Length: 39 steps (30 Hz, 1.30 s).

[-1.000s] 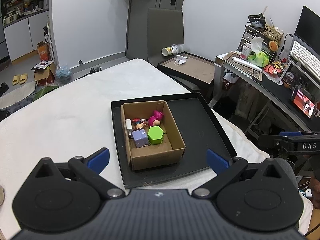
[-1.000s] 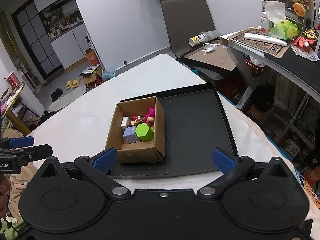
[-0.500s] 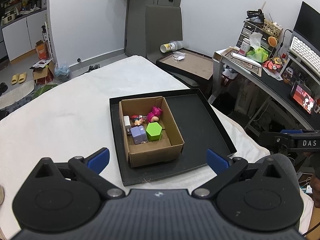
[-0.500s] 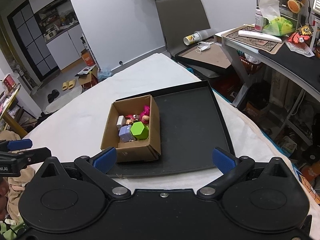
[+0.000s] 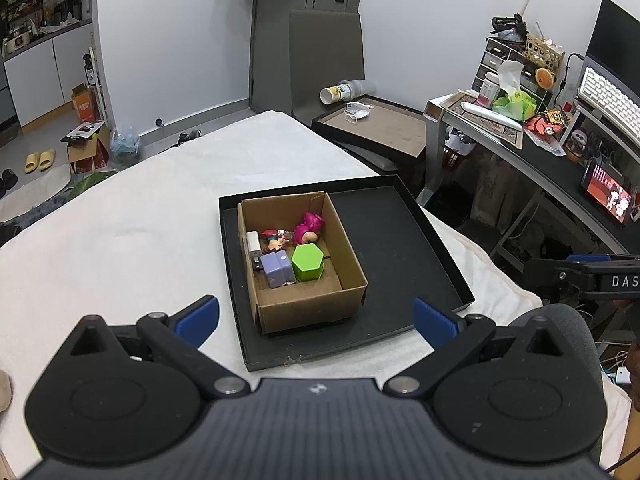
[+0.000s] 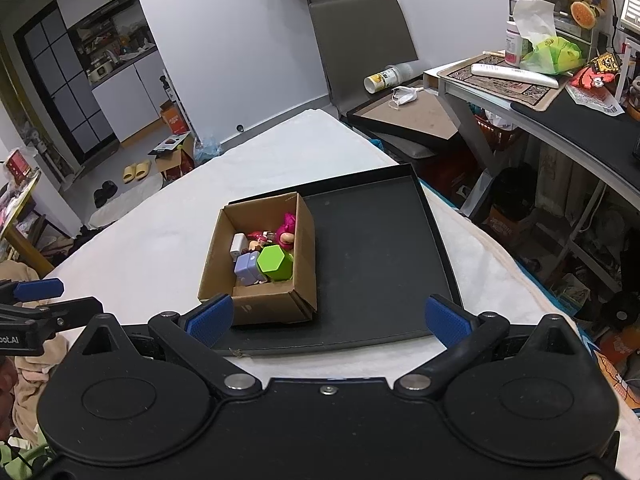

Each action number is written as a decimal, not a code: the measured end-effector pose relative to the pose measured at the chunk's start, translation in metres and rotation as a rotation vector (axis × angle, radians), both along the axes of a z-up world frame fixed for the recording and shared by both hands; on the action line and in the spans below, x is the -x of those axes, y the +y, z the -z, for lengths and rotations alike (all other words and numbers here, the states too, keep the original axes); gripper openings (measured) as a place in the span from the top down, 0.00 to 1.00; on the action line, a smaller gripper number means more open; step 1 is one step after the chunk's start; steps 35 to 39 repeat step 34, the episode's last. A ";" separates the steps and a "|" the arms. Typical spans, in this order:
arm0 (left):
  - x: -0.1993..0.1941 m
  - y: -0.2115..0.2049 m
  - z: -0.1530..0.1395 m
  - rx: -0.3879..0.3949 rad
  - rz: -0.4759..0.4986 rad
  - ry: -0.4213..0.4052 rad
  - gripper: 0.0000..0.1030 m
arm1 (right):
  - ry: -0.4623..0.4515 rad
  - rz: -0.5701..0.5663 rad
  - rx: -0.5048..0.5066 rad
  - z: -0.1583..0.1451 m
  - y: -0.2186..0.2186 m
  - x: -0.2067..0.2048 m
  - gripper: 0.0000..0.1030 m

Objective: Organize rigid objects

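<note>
Both the left gripper (image 5: 316, 318) and right gripper (image 6: 327, 317) hang spread and empty, low in frame. The toys, a green hexagonal block (image 5: 307, 261) among them, sit packed in the cardboard box (image 5: 308, 308) at centre, on the black tray (image 5: 400, 240). A careless reach could jostle neighbouring toys. Readable writing: "DAS" at the left view's right edge.

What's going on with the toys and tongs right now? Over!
Both tongs open, empty. Toys piled in cardboard box on black tray: green hexagon, purple cube. Nothing blocking.
</note>
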<state>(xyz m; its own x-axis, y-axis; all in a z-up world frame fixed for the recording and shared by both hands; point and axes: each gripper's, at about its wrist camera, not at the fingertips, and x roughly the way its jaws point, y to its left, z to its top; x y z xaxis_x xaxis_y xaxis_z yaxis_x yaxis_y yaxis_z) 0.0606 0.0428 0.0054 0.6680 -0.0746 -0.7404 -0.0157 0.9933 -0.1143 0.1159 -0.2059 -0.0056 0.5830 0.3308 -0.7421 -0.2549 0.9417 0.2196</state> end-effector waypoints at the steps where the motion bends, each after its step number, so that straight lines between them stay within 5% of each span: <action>1: 0.000 0.000 0.000 -0.001 0.001 0.000 0.01 | -0.003 0.000 0.003 0.000 0.000 0.000 0.00; 39: 0.003 -0.002 -0.004 -0.006 0.006 -0.022 0.01 | -0.025 -0.011 0.031 0.001 0.000 0.005 0.00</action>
